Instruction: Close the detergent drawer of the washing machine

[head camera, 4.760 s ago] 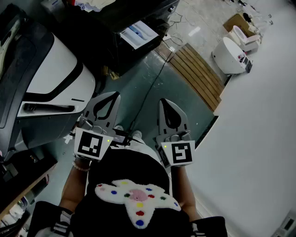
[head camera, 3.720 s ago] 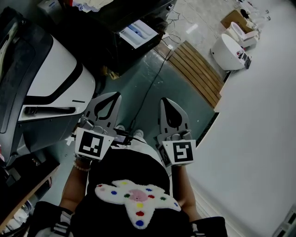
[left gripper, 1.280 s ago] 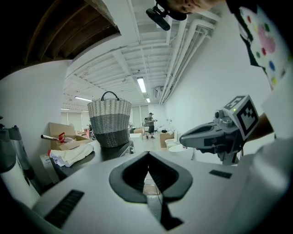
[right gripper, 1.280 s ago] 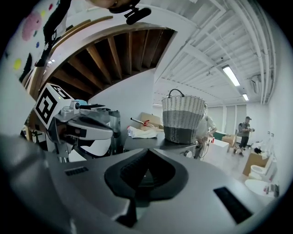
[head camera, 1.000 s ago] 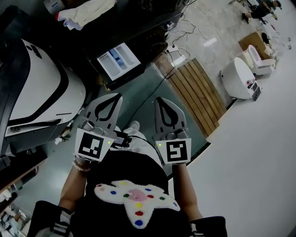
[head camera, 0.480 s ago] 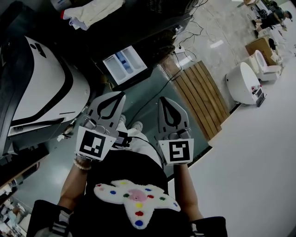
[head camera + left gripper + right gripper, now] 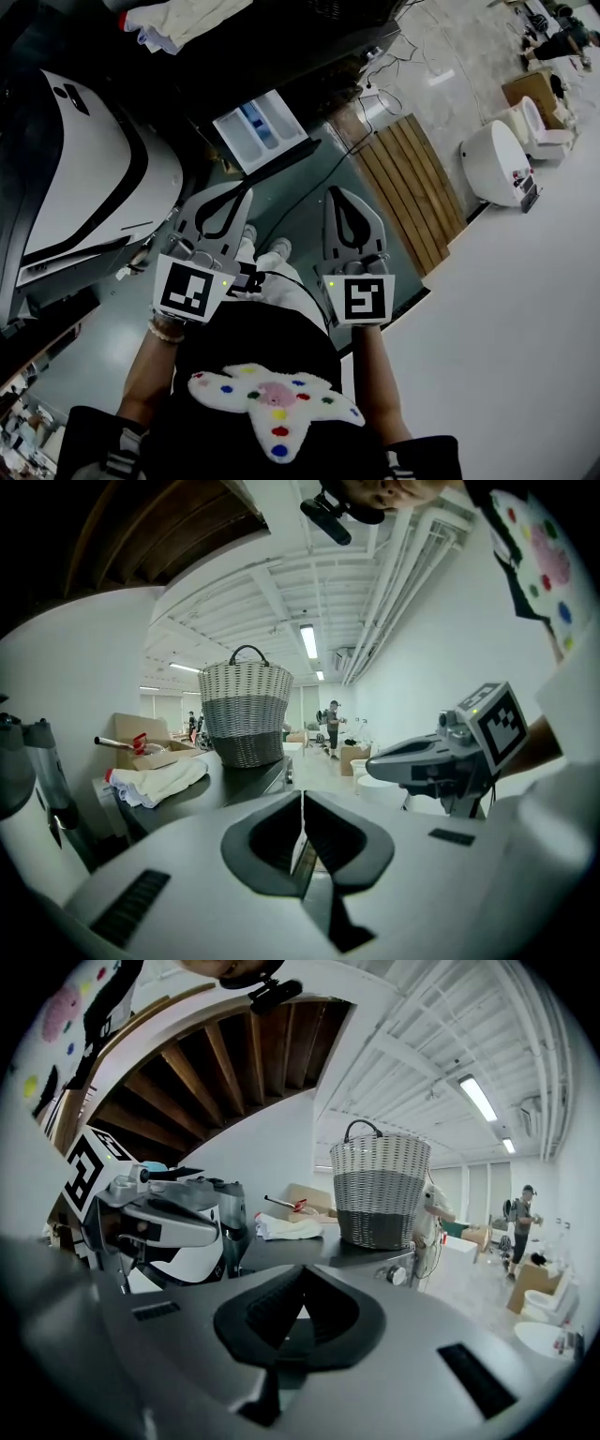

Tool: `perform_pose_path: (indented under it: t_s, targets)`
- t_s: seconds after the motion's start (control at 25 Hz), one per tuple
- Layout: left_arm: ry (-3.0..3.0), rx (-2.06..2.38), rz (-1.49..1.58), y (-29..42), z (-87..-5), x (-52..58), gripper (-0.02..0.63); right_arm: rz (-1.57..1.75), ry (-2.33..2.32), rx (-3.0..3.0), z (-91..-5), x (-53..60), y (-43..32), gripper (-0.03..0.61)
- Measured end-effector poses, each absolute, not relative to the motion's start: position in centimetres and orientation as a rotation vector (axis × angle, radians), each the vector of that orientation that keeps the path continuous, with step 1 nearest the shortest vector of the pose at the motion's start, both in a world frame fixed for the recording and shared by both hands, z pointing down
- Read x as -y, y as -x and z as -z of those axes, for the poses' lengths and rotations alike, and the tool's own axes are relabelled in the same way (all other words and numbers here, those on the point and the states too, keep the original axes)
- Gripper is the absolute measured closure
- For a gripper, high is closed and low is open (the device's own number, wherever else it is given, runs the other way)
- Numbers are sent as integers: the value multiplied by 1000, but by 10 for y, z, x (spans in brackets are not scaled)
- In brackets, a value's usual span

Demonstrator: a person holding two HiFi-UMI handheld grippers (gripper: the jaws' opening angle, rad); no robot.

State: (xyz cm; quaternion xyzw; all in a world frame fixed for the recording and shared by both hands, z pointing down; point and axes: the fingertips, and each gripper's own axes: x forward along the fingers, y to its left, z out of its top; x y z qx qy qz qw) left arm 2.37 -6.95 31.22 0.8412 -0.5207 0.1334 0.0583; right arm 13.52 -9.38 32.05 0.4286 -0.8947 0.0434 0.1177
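Note:
The white detergent drawer (image 7: 261, 129), with blue compartments inside, sticks out open from the front of the dark washing machine (image 7: 281, 56). Both grippers hang side by side in front of the person's body, short of the drawer and touching nothing. My left gripper (image 7: 242, 193) is shut and empty, its tips pointing up toward the drawer. My right gripper (image 7: 339, 193) is also shut and empty, a little right of the drawer. In the left gripper view the jaws (image 7: 302, 795) meet in a thin line; in the right gripper view the jaws (image 7: 302, 1269) do the same.
A wicker basket (image 7: 247, 714) and a crumpled cloth (image 7: 178, 19) sit on the machine's top. A large white appliance (image 7: 84, 187) stands at the left. A wooden slatted mat (image 7: 412, 187) and a white round fixture (image 7: 492, 159) lie to the right; a cable (image 7: 291, 202) crosses the floor.
Over the earlier frames the drawer and machine have drawn nearer and lower in the head view as the person moved toward them. Both grippers stayed shut and side by side.

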Motion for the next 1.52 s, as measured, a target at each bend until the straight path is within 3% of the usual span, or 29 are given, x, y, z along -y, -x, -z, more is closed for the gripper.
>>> perform_pose_path:
  t_s: [0.12, 0.28, 0.44, 1.52]
  targets:
    - [-2519, 1574, -404, -18, -320, 74, 593, -142, -1226, 2614, -326, 99, -130, 568]
    - [-2466, 1566, -439, -11, -335, 77, 517, -169, -1162, 2613, -339, 104, -123, 488]
    - [-2400, 1579, -500, -2, -350, 80, 500, -198, -1119, 2606, -354, 111, -119, 456]
    - [-2172, 1501, -654, 15, -483, 65, 494, -257, -959, 2468, -490, 169, -123, 414]
